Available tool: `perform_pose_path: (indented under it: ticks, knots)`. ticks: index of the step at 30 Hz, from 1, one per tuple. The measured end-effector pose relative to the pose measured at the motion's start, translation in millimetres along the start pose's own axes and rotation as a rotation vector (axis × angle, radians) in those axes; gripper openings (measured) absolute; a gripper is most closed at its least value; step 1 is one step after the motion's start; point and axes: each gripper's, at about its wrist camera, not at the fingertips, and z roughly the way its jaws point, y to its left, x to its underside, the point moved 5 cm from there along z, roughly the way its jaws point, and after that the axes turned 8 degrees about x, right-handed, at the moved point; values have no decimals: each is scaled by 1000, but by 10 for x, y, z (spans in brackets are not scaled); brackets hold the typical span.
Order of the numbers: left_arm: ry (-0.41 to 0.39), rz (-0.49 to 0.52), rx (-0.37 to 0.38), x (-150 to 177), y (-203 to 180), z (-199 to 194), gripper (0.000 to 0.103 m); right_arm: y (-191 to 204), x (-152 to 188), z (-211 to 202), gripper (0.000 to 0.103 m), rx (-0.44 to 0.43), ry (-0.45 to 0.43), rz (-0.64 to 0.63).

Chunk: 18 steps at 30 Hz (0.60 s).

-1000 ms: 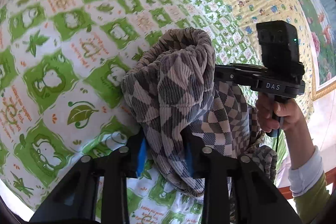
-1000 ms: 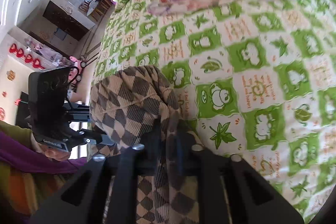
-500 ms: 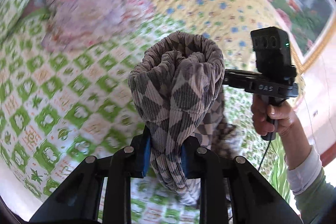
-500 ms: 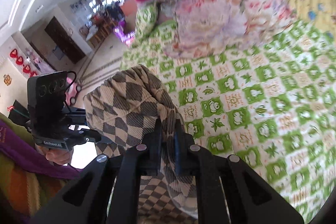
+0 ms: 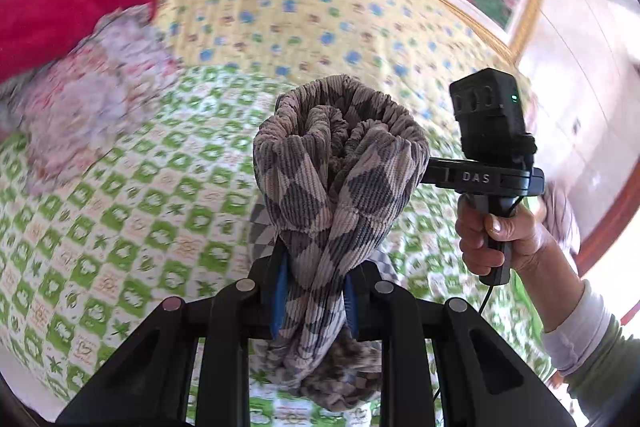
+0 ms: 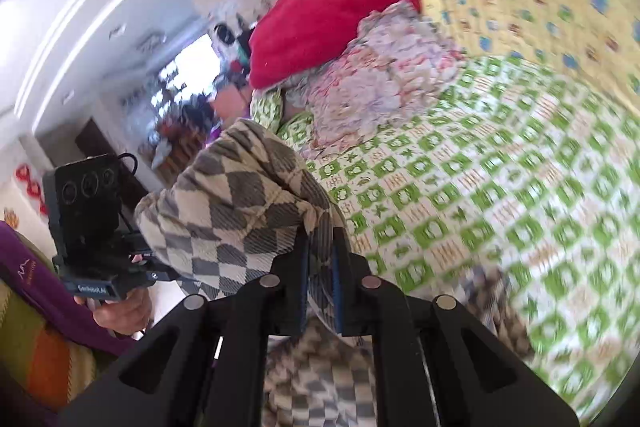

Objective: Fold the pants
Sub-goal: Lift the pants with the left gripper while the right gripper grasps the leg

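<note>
The pants (image 5: pixel 340 179) are grey and beige with a diamond check. They hang bunched in the air above the bed. My left gripper (image 5: pixel 312 297) is shut on the gathered waistband, which bulges up in front of it. My right gripper (image 6: pixel 320 279) is shut on another part of the pants (image 6: pixel 240 203), close beside the left one. The rest of the fabric drops below both grippers. In the left wrist view the right gripper's body (image 5: pixel 488 147) stands just right of the pants. In the right wrist view the left gripper's body (image 6: pixel 88 223) stands to the left.
The bed has a green and white frog-print cover (image 5: pixel 120 227). A yellow dotted quilt (image 5: pixel 280 7) lies further back. A red pillow (image 6: pixel 332 15) and a pink floral bundle (image 6: pixel 380 75) sit at the head. A wooden bed edge (image 5: pixel 612 223) runs at the right.
Both grippers have risen with the pants, and the views have tilted up toward the pillows and wall. The bed cover looks smaller and further away.
</note>
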Motion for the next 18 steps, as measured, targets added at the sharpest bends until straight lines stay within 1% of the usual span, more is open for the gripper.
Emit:
perform_pose_path:
  ticks: [3, 7, 11, 13, 15, 16, 17, 18]
  knots:
    - [19, 79, 4, 106, -277, 103, 23, -151, 216, -160, 11, 3, -42, 68]
    - [56, 181, 10, 299, -622, 296, 24, -304, 483, -316, 11, 12, -77, 138]
    - [84, 295, 5, 549, -889, 504, 26, -458, 775, -412, 11, 32, -83, 198]
    - [89, 336, 19, 678, -953, 607, 28, -543, 916, -433, 11, 58, -79, 225]
    - [111, 351, 46, 776, -981, 690, 29, -600, 1031, -452, 11, 87, -66, 250]
    - [120, 361, 67, 833, -1002, 745, 30, -636, 1092, -462, 14, 114, -59, 265]
    - [127, 366, 75, 864, -1013, 782, 32, -663, 1150, -473, 14, 144, -48, 275]
    - [139, 381, 86, 924, -1037, 838, 37, -687, 1201, -490, 14, 167, -41, 283]
